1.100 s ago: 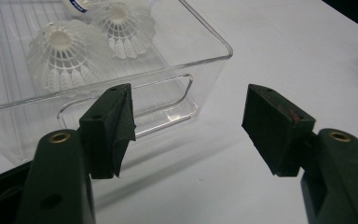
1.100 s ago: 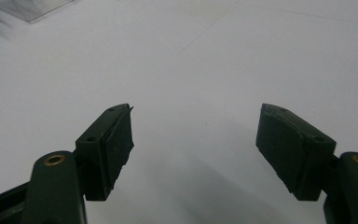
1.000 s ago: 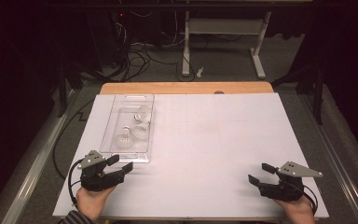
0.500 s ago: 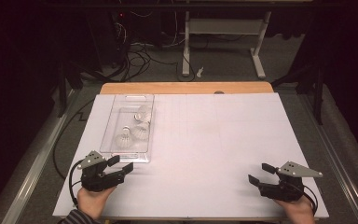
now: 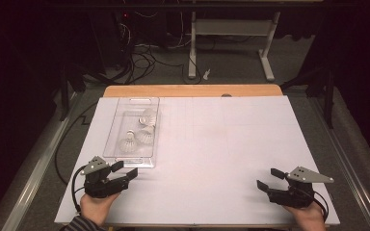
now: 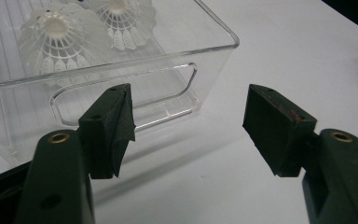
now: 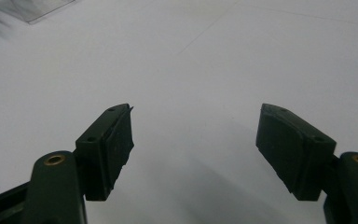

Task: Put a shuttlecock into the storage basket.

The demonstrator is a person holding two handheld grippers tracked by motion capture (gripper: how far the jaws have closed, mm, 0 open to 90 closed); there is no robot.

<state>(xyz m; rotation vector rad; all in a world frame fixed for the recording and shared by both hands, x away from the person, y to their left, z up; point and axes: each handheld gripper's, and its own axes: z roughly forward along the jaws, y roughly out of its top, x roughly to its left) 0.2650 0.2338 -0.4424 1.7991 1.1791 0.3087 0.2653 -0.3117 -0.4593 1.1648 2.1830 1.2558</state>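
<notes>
Table [image 5: 231, 159]: white sheet over a wooden top, bare across its middle and right. Clear plastic bin [image 5: 134, 130]: long, open-topped, at the left half of the table, its near end wall with a cut-out handle [image 6: 121, 100] facing the left gripper. Shuttlecocks [image 5: 142, 129]: three, white, lying loose inside the bin toward its middle and near end; two of them [image 6: 58, 39] are seen through the clear wall. Left gripper [image 5: 125, 169]: jaws spread wide, empty, just short of the bin's near end; over the last second it has crept slightly forward toward that end, so a reach into the bin looks to be starting. Right gripper [image 5: 268, 179]: jaws spread, empty, low over bare sheet at the near right, unmoved and well apart from the bin.
</notes>
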